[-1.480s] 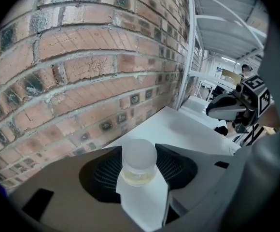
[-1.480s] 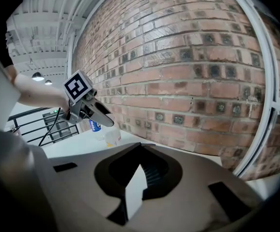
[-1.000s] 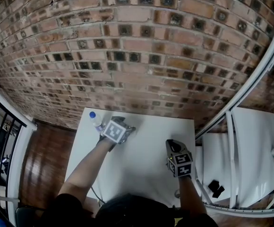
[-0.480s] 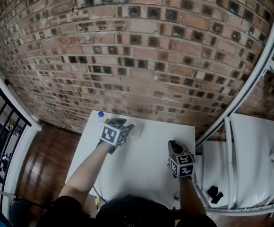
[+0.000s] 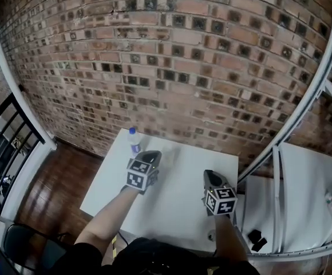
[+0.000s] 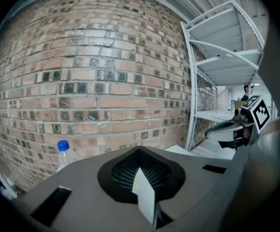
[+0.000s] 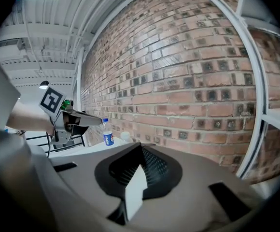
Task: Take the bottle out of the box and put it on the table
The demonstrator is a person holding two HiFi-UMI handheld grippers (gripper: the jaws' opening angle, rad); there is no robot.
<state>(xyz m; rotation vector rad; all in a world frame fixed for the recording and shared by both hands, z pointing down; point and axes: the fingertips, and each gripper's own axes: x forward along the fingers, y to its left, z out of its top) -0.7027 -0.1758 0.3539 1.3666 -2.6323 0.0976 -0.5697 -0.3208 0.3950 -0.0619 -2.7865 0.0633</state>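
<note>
One bottle [image 5: 134, 140] here, clear plastic with a blue cap, standing upright on the far left corner of the single white table [image 5: 177, 211], close to the brick wall [image 5: 172, 67]. That puts it a bit left of centre in the head view.

Two grippers, both above the table. The left gripper [image 5: 151, 156] sits just below and right of the bottle, not touching it. Its jaws have just been closing and are clamped together on nothing. The right gripper [image 5: 209, 176] is lower right in the frame, well apart from the bottle, jaws also pressed together, empty.

One white shelf rack [image 5: 303, 171] along the right edge.
</note>
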